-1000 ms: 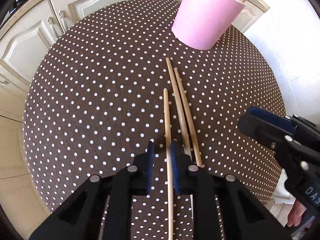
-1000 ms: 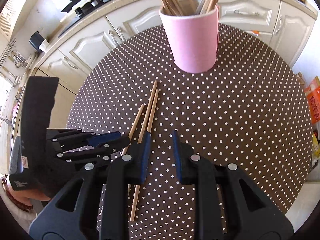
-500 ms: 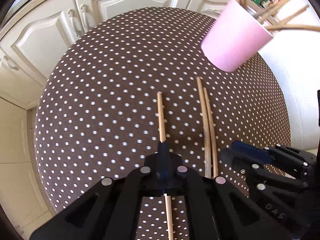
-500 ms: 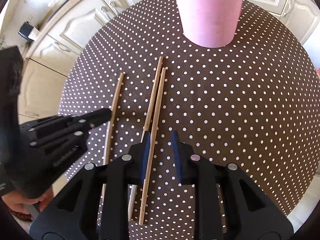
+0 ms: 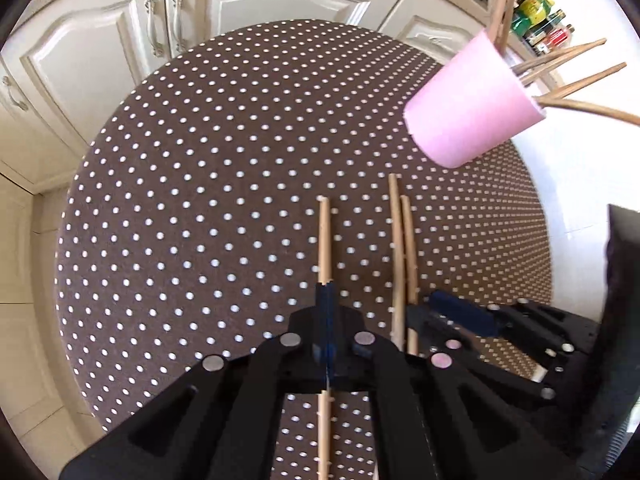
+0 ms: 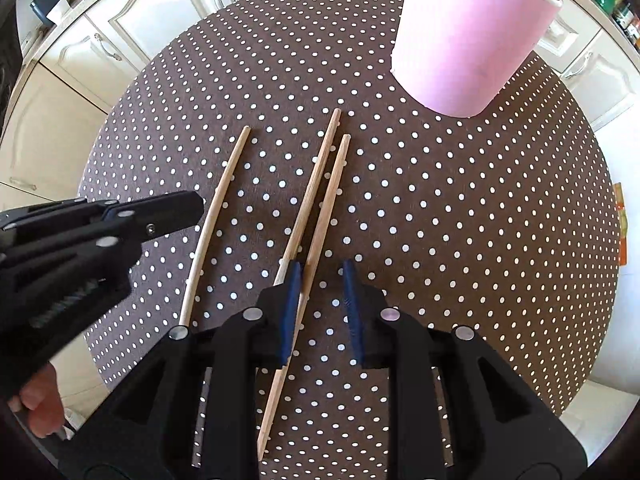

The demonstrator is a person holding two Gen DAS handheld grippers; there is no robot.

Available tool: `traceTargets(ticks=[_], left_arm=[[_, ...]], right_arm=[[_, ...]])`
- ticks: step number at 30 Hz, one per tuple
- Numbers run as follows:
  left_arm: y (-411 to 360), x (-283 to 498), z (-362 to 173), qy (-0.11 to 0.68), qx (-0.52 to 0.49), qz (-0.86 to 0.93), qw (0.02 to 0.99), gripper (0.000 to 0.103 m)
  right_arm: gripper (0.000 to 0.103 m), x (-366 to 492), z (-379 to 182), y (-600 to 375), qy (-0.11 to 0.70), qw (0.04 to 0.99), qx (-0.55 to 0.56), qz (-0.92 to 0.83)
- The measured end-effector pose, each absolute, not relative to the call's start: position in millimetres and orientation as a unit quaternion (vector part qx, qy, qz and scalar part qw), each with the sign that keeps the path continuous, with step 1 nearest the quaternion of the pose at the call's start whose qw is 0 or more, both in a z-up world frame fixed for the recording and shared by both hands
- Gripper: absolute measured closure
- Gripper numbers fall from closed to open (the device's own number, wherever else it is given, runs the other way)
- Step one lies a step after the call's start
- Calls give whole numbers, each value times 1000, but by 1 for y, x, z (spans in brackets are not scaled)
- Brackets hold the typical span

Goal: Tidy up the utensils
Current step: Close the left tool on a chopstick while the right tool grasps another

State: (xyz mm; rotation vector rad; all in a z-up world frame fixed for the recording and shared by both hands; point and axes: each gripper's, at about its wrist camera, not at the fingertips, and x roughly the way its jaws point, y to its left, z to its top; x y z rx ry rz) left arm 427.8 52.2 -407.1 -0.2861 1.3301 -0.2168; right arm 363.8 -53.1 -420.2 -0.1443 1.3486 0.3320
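In the left wrist view, our left claw (image 5: 327,300) sits at lower centre, its jaws pressed together on a single chopstick (image 5: 324,240) that runs up the middle of the polka-dot bench (image 5: 200,200). Just right of it, a pair of chopsticks (image 5: 402,248) lies side by side on the cloth. At the lower right, our right claw (image 5: 444,308) reaches in beside that pair. The pink cup (image 5: 472,108), with more sticks standing in it, stands at the upper right.

In the right wrist view, the left claw enters from the left edge beside the single chopstick. At lower centre, the right claw's jaws stand spread, with one stick of the pair between them, not pinched.
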Motion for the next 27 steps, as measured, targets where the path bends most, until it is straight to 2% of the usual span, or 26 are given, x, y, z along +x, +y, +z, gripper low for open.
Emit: traceTargets(ticks=[13, 22, 27], left_arm=[[28, 443, -420, 652, -79, -103, 747, 102], [12, 430, -420, 633, -73, -101, 764, 103], [10, 416, -398, 603, -91, -116, 784, 103]], right_arm=[[95, 397, -408, -79, 658, 733, -54, 168], [97, 418, -399, -109, 662, 727, 5, 183], [97, 421, -399, -143, 660, 727, 42, 184]])
